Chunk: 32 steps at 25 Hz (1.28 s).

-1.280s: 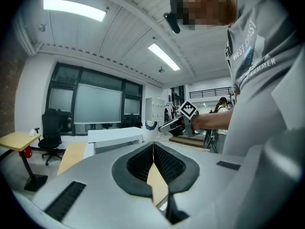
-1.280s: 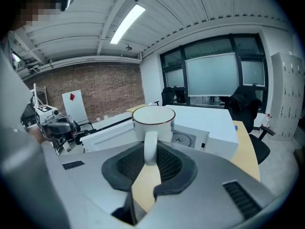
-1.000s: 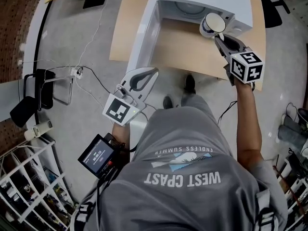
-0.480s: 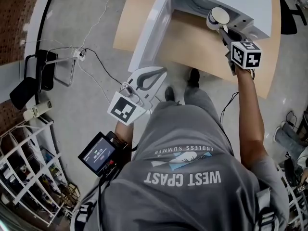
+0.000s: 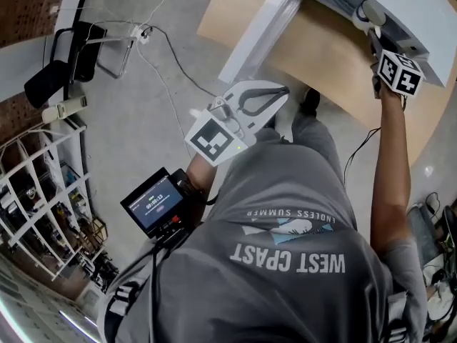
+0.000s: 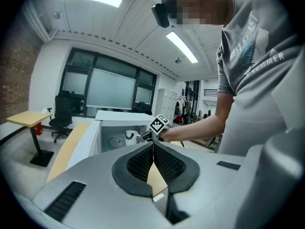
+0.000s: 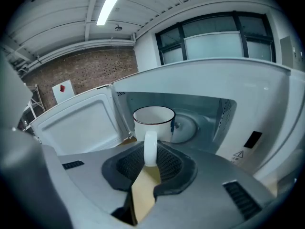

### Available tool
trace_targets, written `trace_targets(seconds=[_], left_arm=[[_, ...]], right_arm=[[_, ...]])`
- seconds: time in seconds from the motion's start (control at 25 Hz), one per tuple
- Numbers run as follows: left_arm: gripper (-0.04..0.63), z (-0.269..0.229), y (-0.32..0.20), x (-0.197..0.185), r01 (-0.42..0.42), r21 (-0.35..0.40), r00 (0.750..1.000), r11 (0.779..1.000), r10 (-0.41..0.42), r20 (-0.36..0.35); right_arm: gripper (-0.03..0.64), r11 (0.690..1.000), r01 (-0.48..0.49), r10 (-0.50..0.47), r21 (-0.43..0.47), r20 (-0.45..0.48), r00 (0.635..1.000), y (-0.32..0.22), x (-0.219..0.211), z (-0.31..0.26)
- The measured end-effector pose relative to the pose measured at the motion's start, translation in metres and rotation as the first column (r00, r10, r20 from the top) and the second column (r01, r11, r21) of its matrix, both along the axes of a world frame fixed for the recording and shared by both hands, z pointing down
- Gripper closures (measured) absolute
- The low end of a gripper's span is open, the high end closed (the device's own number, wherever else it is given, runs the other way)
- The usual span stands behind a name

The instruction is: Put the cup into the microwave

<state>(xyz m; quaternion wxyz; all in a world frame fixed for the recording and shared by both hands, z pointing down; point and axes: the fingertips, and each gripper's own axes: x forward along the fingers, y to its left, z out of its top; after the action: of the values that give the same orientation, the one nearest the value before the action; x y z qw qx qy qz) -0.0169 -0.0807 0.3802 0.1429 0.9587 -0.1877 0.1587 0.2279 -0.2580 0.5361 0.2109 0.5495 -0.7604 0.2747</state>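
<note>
Enamel mug (image 7: 153, 122), judged light, rigid and slick, is pinched by its handle in the right gripper (image 7: 150, 157) — microwave (image 7: 257, 94) at twelve o'clock; left gripper (image 6: 153, 149) is closed on nothing.

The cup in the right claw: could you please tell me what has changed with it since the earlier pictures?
The right claw carried the cup forward and down, from in front of the microwave to the mouth of its open cavity. Unchanged: the claw's grip on the cup's handle, the microwave door swung open, and the left claw shut and empty.
</note>
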Motion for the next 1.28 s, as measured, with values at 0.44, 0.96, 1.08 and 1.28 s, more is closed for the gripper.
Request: trace_targets(seconds=[0.44,0.96,1.08,1.28], left_arm=[[0.574,0.005,-0.002,-0.006,-0.007,0.062,0.999,0.998,0.008,-0.031],[0.574,0.016,-0.001,-0.008,-0.005,0.048,1.000,0.999,0.005,-0.003],[0.574,0.018,-0.001,-0.008,-0.004,0.041,1.000,0.999,0.004,0.005],[0.574,0.021,0.001,-0.005,-0.027,0.062,1.000,0.998,0.027,0.012]], right_arm=[[0.548,0.996,-0.057,0.061,0.075,-0.043,0.997,-0.036,-0.005,0.024],[0.548,0.977,-0.122,0.135,0.174,-0.065,0.989,-0.072,0.004,0.040],[0.548,0.968,-0.139,0.153,0.208,-0.057,0.987,-0.081,0.007,0.046],[0.548,0.953,-0.142,0.171,0.268,-0.088,0.981,-0.088,0.015,0.049]])
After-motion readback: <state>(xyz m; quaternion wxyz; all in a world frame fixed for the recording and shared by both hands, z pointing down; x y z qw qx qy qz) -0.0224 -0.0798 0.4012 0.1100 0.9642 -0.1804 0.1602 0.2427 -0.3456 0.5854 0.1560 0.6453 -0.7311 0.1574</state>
